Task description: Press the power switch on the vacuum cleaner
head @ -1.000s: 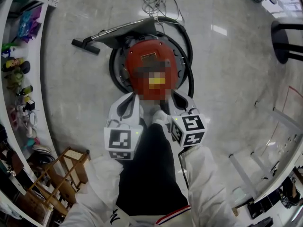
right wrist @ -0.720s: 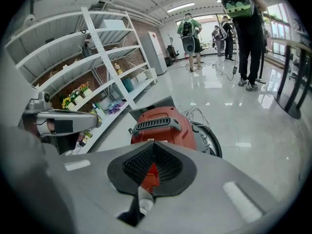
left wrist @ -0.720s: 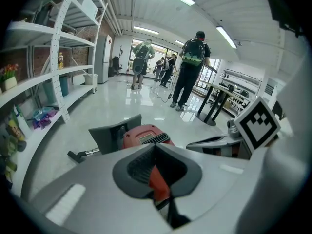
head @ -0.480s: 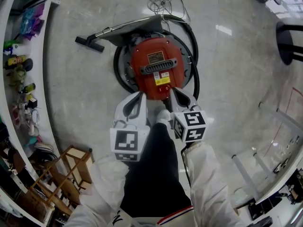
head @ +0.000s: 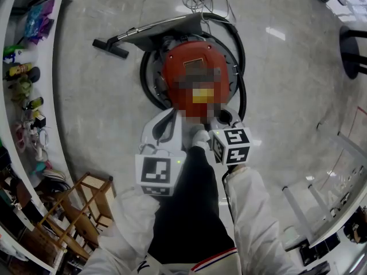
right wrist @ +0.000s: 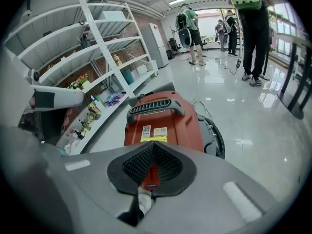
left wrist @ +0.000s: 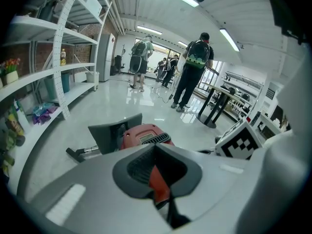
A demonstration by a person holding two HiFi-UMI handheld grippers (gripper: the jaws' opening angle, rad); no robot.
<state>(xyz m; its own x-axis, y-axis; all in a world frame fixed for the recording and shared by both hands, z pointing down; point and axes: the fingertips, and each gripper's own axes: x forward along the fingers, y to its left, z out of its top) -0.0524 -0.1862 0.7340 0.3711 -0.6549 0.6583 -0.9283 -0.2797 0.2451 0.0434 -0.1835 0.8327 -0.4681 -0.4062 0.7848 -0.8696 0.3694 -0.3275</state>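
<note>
Vacuum cleaner (head: 198, 59) sits on the floor (head: 103, 107) just ahead, left gripper (head: 171, 114) and right gripper (head: 221, 117) both have jaws pressed together on nothing, tips at its near edge. Pressing the power switch looks not done yet

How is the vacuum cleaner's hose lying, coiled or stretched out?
Coiled. In the head view the black hose loops round the body of the red vacuum cleaner.
</note>
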